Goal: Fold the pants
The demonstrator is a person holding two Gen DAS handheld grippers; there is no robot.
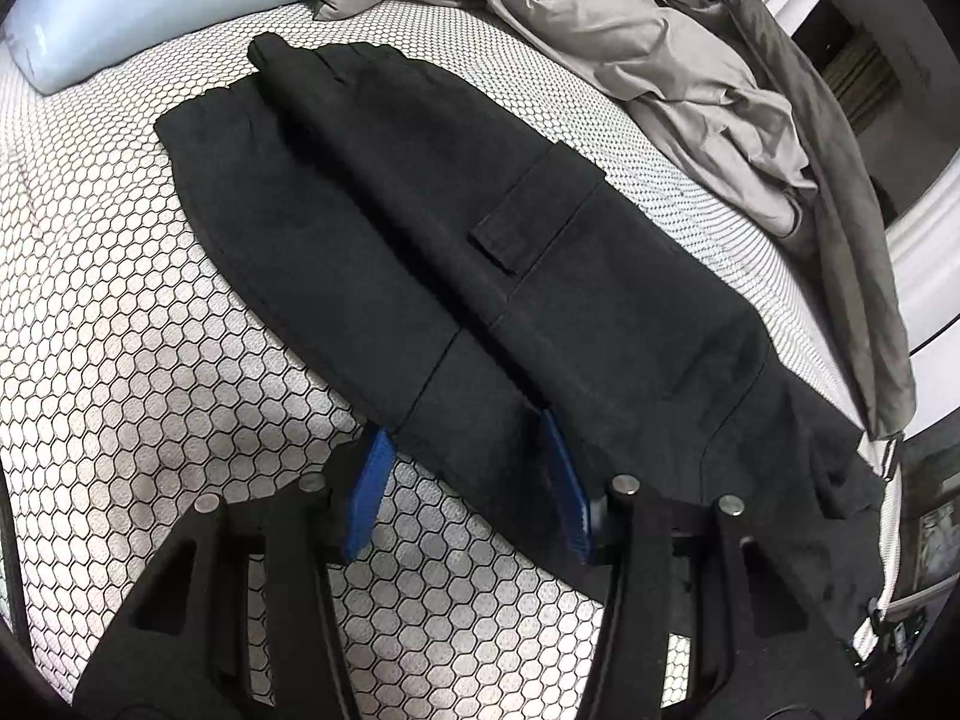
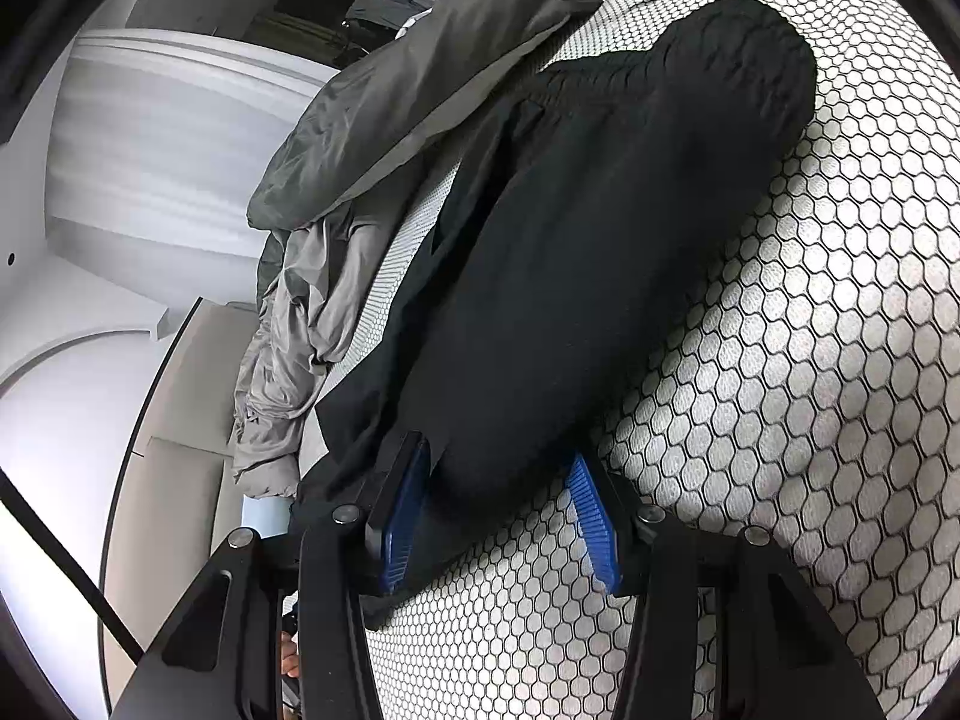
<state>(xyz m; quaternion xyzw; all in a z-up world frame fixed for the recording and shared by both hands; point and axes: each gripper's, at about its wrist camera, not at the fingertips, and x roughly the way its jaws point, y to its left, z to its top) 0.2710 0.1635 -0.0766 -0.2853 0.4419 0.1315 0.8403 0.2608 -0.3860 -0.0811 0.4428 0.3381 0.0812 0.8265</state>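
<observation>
Black cargo pants [image 1: 456,228] lie lengthwise on the hexagon-patterned mattress [image 1: 108,324], one leg folded over the other, a flap pocket [image 1: 534,210] on top. My left gripper [image 1: 468,450] is open, its blue pads [image 1: 372,492] straddling the near edge of the pants. In the right wrist view the pants [image 2: 600,228] stretch away from me. My right gripper [image 2: 501,480] is open, its blue pads [image 2: 591,510] either side of the near end of the fabric.
A crumpled grey duvet [image 1: 648,42] lies along the far side of the bed, also in the right wrist view [image 2: 336,180]. A pale blue pillow [image 1: 138,0] sits at the far left. The mattress edge [image 1: 840,372] drops off at the right.
</observation>
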